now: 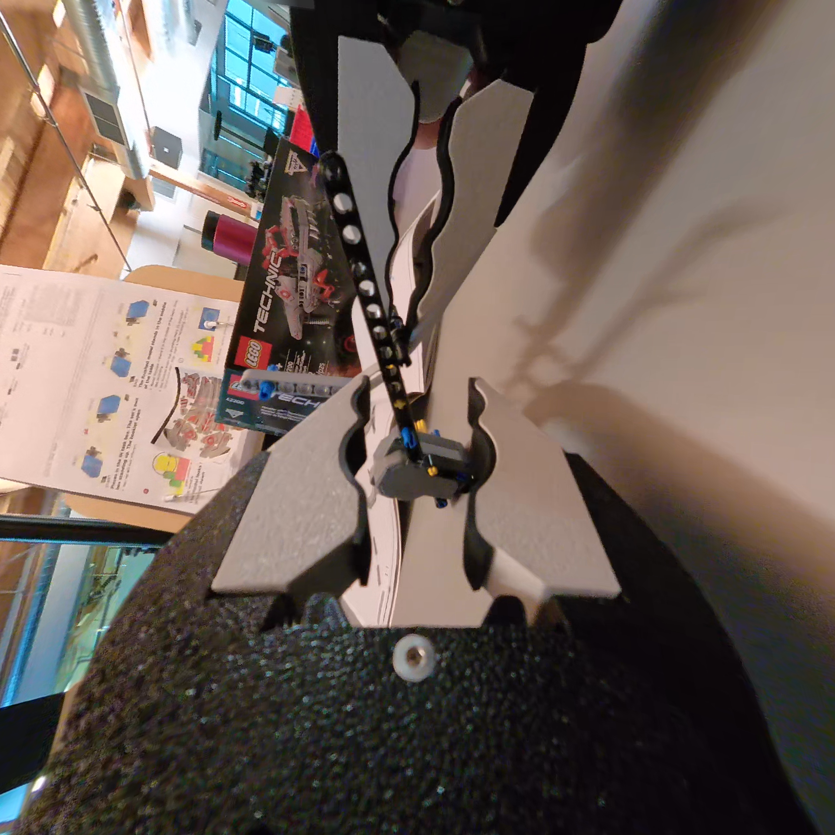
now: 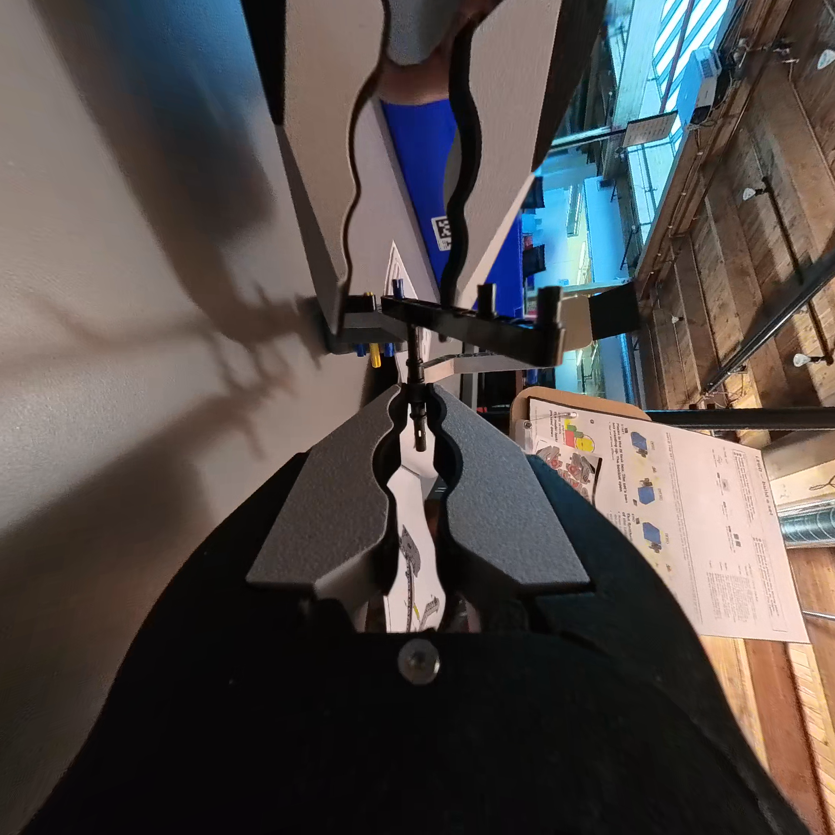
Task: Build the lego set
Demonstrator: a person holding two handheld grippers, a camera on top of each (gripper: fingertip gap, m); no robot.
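A small grey block assembly (image 1: 422,470) with a long black holed beam (image 1: 370,298) is being clamped in the left gripper (image 1: 418,452), above the tabletop (image 1: 677,271). A black axle pin (image 2: 416,397) is being pinched by the right gripper (image 2: 418,420) and pressed into the beam's underside. The build is judged to be only beginning, since a grey beam (image 1: 298,387) is lying unused by the set box (image 1: 289,316).

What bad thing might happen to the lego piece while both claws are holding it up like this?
The right gripper pinches only a thin black pin, which might slip or pop out of the long black beam. The left gripper holds just the grey block at the beam's end, so pushing may twist the assembly loose.
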